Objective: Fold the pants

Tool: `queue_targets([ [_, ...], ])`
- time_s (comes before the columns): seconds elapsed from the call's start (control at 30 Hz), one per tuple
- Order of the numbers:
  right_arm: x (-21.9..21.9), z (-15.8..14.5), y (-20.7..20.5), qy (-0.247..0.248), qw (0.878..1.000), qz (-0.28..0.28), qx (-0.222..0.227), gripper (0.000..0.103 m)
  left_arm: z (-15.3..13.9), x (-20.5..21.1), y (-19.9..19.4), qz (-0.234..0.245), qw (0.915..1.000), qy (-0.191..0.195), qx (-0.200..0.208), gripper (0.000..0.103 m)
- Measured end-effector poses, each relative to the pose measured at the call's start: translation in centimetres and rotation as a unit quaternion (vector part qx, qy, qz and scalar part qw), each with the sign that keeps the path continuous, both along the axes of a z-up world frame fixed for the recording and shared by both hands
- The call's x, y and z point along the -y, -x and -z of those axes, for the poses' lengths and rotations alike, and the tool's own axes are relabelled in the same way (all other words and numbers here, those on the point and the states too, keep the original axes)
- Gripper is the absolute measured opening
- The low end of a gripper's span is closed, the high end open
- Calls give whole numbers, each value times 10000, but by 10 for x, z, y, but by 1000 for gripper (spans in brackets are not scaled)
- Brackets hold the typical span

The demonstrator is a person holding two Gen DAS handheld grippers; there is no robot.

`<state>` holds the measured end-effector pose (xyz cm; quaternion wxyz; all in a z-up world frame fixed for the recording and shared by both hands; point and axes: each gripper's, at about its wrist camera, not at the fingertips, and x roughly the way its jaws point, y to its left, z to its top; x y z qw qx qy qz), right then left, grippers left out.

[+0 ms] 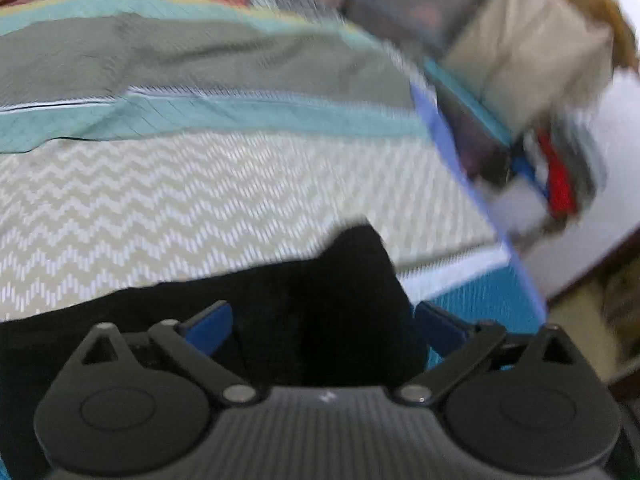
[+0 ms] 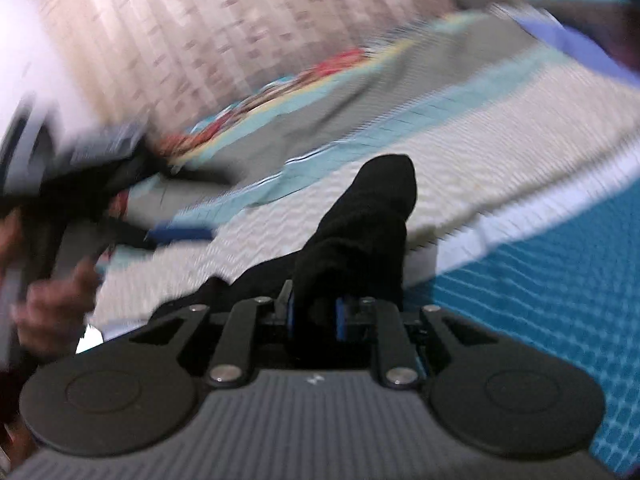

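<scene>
the black pants (image 1: 320, 312) lie on a bed (image 1: 200, 208) with a zigzag cover, near its edge where a teal band (image 2: 540, 300) shows. the left gripper (image 1: 324, 324) is spread wide — its blue pads (image 1: 210, 326) stand apart on either side of the cloth, not pressing it. the right gripper (image 2: 314, 316) is clenched on a bunched fold of the pants (image 2: 360, 232), which rises as a dark hump ahead of its narrow jaws. in the right wrist view a hand (image 2: 52, 300) and the left gripper's blue pad (image 2: 180, 234) show blurred at the left.

A home bedroom: patterned bedspread (image 1: 200, 184) on a bed.
</scene>
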<state>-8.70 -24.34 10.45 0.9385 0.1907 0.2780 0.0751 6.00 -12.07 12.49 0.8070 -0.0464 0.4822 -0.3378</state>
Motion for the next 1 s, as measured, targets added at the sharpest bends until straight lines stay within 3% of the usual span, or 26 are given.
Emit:
queue_targets([
  [0.07,-20,-3,2,361,9990,-242,80,21,8,12,-7,107,9995,-168,-241,101],
  [0.13,-35,-5,3,597,9971,-465,115,21,15,15,-9,117,9990,-204,-388,87],
  [0.17,-41,-5,4,698,9959,-565,141,21,18,14,-8,123,9988,-292,-381,49],
  [0.2,-46,-6,3,769,9948,-652,166,21,20,11,-8,86,9984,-430,-369,28],
  [0.27,-56,-9,6,855,9925,-835,239,21,21,-6,-6,-23,9990,-313,-315,22],
  [0.33,-65,-10,5,924,9910,-934,266,21,16,-30,-3,-138,9995,-150,-240,21],
  [0.47,-78,-20,3,608,9893,-1289,315,21,5,-83,0,-400,9990,139,-127,21],
  [0.6,-112,-26,-5,608,9805,-1832,366,21,-4,-133,1,-747,9970,184,6,21],
  [0.83,-174,-14,-28,629,9616,-2672,-1,21,35,-207,-3,-1413,9897,75,-233,21],
  [1.0,-207,4,-41,807,9490,-3037,-273,21,64,-232,-6,-1679,9853,164,-271,21],
])
